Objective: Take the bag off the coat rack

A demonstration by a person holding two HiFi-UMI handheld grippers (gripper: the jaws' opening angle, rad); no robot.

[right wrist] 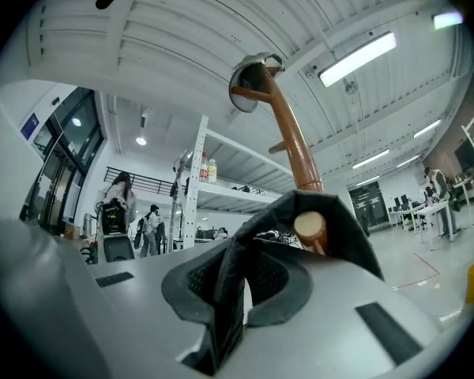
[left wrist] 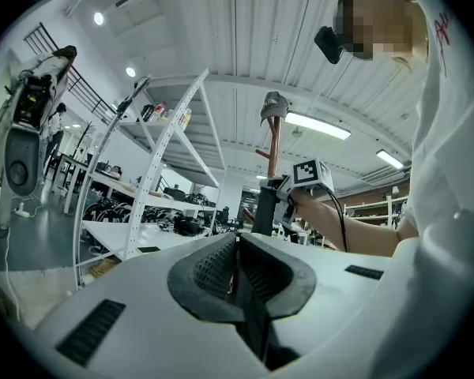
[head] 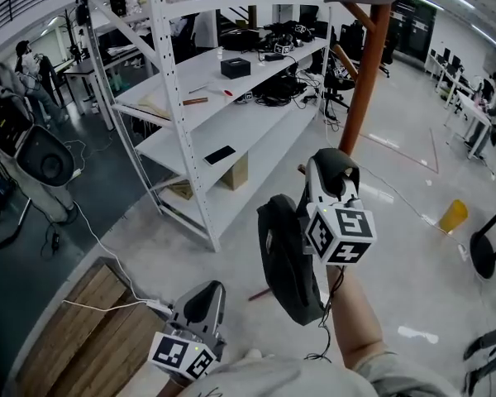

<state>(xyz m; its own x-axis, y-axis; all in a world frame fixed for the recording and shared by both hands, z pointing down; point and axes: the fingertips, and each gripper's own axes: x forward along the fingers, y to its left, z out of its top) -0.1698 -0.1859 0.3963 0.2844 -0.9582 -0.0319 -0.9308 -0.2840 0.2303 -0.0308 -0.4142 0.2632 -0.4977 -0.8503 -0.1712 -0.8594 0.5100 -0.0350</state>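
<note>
Over rack peg (right wrist: pixel 310 227), bag strap (right wrist: pixel 344 231) tight in right tool (right wrist: pixel 235 268); left tool (left wrist: pixel 238 268) together.

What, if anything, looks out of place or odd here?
Nothing looks spilled or damaged. One stray item: a thin red stick lies loose on the floor. The bag hangs by its strap, which arches over a coat rack peg and is pinched in the right gripper.
</note>
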